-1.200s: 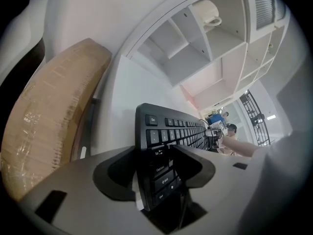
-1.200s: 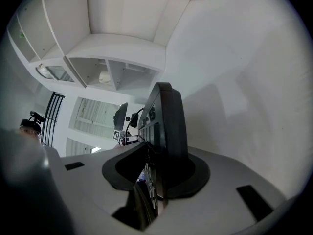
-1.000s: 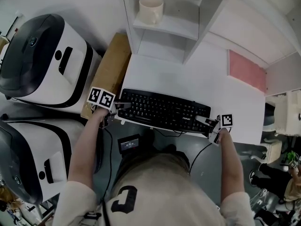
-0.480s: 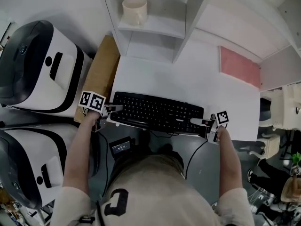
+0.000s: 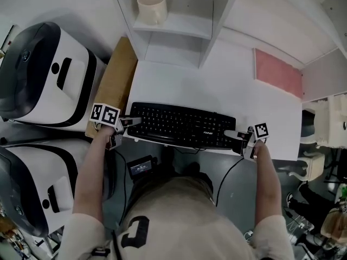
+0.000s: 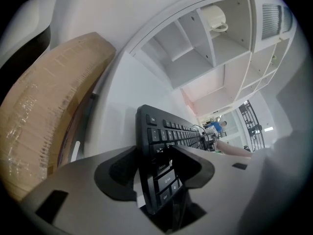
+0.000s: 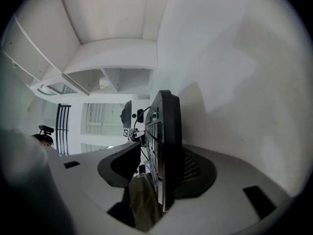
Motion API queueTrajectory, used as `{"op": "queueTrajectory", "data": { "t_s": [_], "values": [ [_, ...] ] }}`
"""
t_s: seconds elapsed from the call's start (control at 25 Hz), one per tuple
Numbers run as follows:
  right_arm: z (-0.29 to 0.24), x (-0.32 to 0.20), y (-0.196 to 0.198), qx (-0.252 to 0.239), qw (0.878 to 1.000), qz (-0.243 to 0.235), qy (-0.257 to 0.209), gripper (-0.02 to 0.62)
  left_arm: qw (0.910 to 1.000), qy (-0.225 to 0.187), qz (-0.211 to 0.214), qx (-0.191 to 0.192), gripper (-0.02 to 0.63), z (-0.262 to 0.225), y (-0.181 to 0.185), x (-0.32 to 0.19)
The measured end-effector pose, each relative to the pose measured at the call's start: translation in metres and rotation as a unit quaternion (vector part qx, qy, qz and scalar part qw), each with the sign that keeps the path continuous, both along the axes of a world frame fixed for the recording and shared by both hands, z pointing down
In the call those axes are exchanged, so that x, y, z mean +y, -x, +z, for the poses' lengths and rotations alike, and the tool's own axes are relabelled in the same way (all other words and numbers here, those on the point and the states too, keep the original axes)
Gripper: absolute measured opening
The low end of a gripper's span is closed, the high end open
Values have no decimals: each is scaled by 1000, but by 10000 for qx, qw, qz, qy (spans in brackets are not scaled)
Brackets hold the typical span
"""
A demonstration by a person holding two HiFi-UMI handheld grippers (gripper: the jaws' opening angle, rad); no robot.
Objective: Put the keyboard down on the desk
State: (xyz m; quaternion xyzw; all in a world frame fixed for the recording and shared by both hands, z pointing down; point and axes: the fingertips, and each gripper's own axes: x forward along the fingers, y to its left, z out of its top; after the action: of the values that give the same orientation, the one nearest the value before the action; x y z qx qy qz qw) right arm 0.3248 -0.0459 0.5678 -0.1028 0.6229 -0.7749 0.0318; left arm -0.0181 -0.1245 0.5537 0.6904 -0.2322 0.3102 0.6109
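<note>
The black keyboard lies flat along the front edge of the white desk. My left gripper is at its left end. In the left gripper view the keyboard runs between the jaws of the left gripper, with a thin gap beside one pad. At the keyboard's right end, the jaws of my right gripper are opening. In the right gripper view the keyboard stands between the jaws of the right gripper, clear of the left pad. A cable hangs from the keyboard's front.
A white shelf unit with a cream cup stands at the back of the desk. A pink pad lies at the back right. A cardboard sheet leans at the desk's left, beside two white-and-black machines.
The right gripper's jaws have spread apart around the keyboard's right end. The keyboard has settled along the desk's front edge, and both hands stay at its ends.
</note>
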Motion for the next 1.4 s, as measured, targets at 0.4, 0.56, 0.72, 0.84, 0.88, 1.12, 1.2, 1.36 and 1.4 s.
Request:
{"op": "queueTrajectory", "data": {
  "t_s": [0.4,0.56,0.72,0.84,0.88,1.12,1.2,1.36,1.4],
  "values": [
    [8,11,-22,178,9996,-13,206,213,9999,6,-38,93,224,1,-3,2],
    [10,11,-22,368,9991,-109,163,212,10000,-14,37,12,224,1,-2,2],
    [18,13,-27,731,9970,-154,186,176,9999,-32,97,-53,224,1,-3,1],
    [21,14,-26,958,9948,-319,123,156,9998,-45,169,-127,225,1,-3,-1],
    [21,14,-26,1018,9941,-366,79,160,9997,-47,182,-136,225,2,-3,-1],
    [22,14,-25,1113,9928,-441,-70,164,9997,-58,168,-159,225,2,-3,-1],
    [19,14,-27,1035,9940,-362,-19,160,9997,-57,143,-167,225,2,-3,-1],
    [25,16,-46,1353,9904,-279,-26,138,9994,-126,140,-279,224,1,1,-1],
    [26,18,-47,1390,9899,-292,-11,140,9993,-137,146,-310,224,1,1,-1]
  ]
}}
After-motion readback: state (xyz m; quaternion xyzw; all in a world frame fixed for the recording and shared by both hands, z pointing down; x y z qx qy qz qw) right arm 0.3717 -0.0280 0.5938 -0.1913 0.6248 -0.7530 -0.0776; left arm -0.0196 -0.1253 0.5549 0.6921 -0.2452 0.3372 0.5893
